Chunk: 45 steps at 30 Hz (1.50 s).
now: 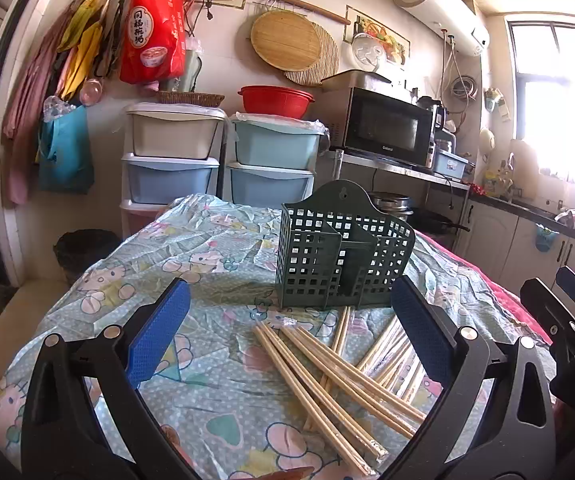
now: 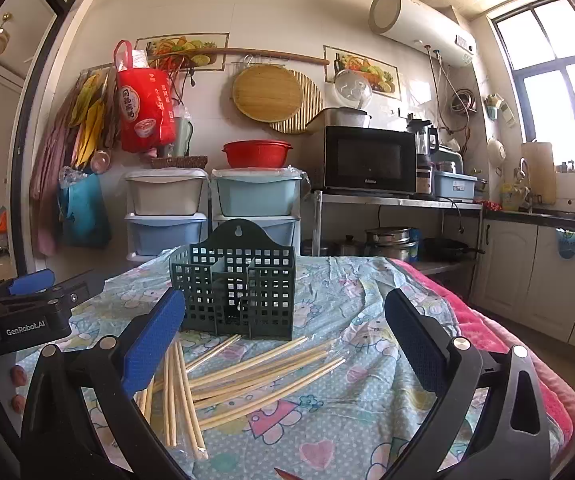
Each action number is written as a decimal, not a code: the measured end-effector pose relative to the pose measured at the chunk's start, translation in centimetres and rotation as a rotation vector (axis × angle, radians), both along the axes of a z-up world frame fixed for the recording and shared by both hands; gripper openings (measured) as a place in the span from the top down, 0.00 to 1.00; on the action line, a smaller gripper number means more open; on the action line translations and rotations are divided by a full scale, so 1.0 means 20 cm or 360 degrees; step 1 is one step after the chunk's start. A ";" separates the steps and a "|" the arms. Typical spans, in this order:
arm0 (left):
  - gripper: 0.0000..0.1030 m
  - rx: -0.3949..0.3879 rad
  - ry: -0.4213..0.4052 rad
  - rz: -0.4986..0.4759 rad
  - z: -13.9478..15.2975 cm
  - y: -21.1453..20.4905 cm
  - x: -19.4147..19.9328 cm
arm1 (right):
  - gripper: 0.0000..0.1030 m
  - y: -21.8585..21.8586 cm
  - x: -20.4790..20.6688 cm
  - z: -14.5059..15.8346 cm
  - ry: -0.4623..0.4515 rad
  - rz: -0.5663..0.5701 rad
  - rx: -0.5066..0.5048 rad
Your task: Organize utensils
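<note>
A dark green lattice utensil holder (image 1: 341, 264) (image 2: 239, 292) stands upright on the patterned tablecloth (image 1: 191, 248). In front of it lie several loose wooden chopsticks (image 1: 327, 372) (image 2: 247, 376), some in clear wrappers, scattered and crossing. My left gripper (image 1: 291, 316) hovers just above the chopsticks, open wide, with nothing between its blue pads. My right gripper (image 2: 285, 320) is also open wide and empty, over the chopsticks and facing the holder. In the left wrist view the right gripper's fingers (image 1: 559, 312) show at the right edge; in the right wrist view the left gripper's pad (image 2: 31, 282) shows at the left.
A pink blanket (image 2: 483, 320) covers the table's right side. Behind the table stand plastic drawer units (image 2: 215, 208), a microwave (image 2: 367, 160) on a metal shelf and a kitchen counter (image 2: 543, 216). A dark bin (image 1: 83, 248) sits on the floor at the left.
</note>
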<state>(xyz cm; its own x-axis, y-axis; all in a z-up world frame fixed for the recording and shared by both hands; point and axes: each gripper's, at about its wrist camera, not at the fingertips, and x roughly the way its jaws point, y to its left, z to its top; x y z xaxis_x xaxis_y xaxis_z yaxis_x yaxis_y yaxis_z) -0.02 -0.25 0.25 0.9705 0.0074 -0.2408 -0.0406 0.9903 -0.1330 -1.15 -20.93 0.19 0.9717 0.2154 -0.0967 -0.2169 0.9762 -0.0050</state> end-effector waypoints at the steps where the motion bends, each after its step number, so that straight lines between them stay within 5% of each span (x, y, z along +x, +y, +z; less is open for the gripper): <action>1: 0.10 0.0000 0.0000 0.0000 0.00 0.00 0.00 | 0.06 0.00 0.00 0.00 -0.0003 0.0002 0.0002; 45: 0.10 0.0007 0.0012 0.0040 -0.02 0.02 0.00 | 0.06 0.02 0.00 -0.01 0.0017 0.0022 -0.0006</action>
